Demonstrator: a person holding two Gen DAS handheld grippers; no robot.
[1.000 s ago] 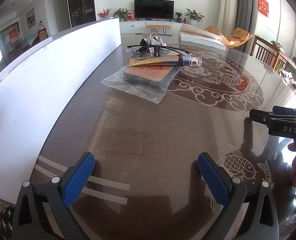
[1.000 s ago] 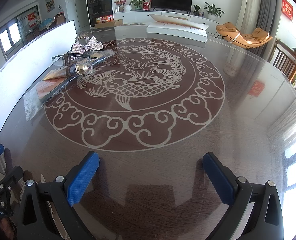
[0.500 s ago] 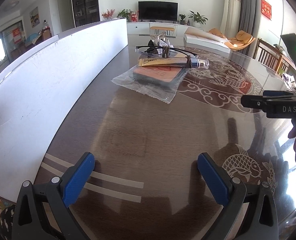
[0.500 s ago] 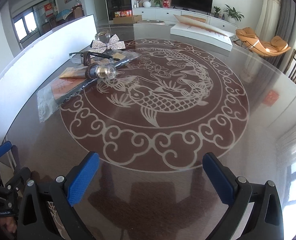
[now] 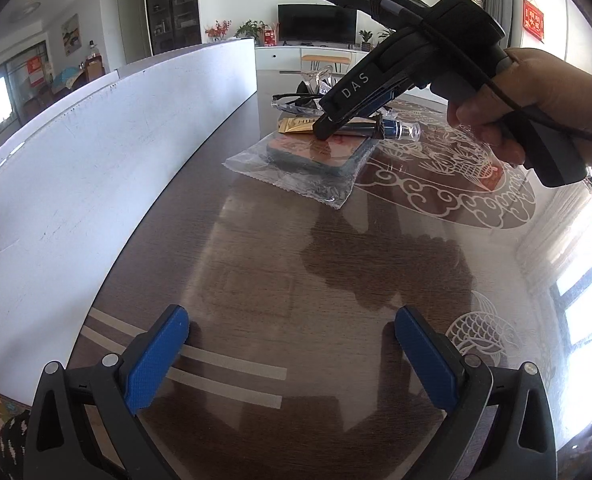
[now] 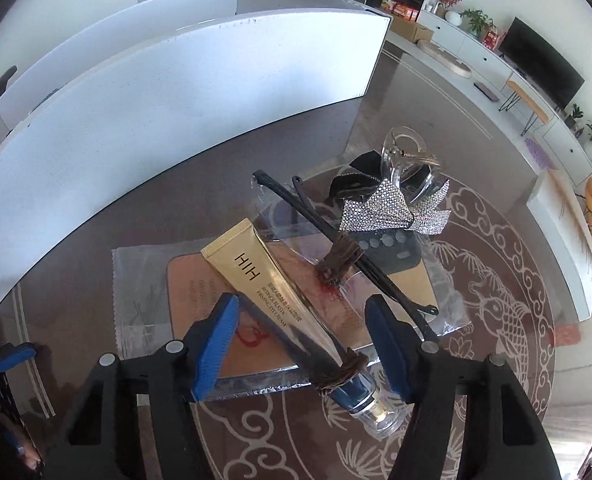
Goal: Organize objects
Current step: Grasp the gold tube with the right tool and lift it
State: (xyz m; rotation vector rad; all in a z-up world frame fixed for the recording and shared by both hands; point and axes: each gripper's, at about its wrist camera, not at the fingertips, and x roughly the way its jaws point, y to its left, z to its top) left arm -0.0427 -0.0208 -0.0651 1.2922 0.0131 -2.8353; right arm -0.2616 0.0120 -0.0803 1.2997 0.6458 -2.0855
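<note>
A pile sits on the table: a gold cream tube (image 6: 268,292) with a clear cap (image 6: 380,412), lying on a plastic-wrapped pink pad (image 6: 200,300), black-framed glasses (image 6: 336,236), a rhinestone bow (image 6: 392,208) and a clear hair claw (image 6: 408,156). My right gripper (image 6: 300,328) is open, its fingers straddling the tube just above it. In the left wrist view it hovers over the pile (image 5: 324,132), above the wrapped pad (image 5: 316,156). My left gripper (image 5: 292,352) is open and empty over bare table, well short of the pile.
A long white board (image 5: 96,152) stands upright along the left of the pile; it also shows in the right wrist view (image 6: 176,92). The dark glass table (image 5: 296,264) carries a fish medallion pattern (image 6: 504,312). Chairs and a TV cabinet lie beyond.
My right gripper has swung left across the table and come down over the pile, now straddling the gold tube. My left gripper has hardly moved.
</note>
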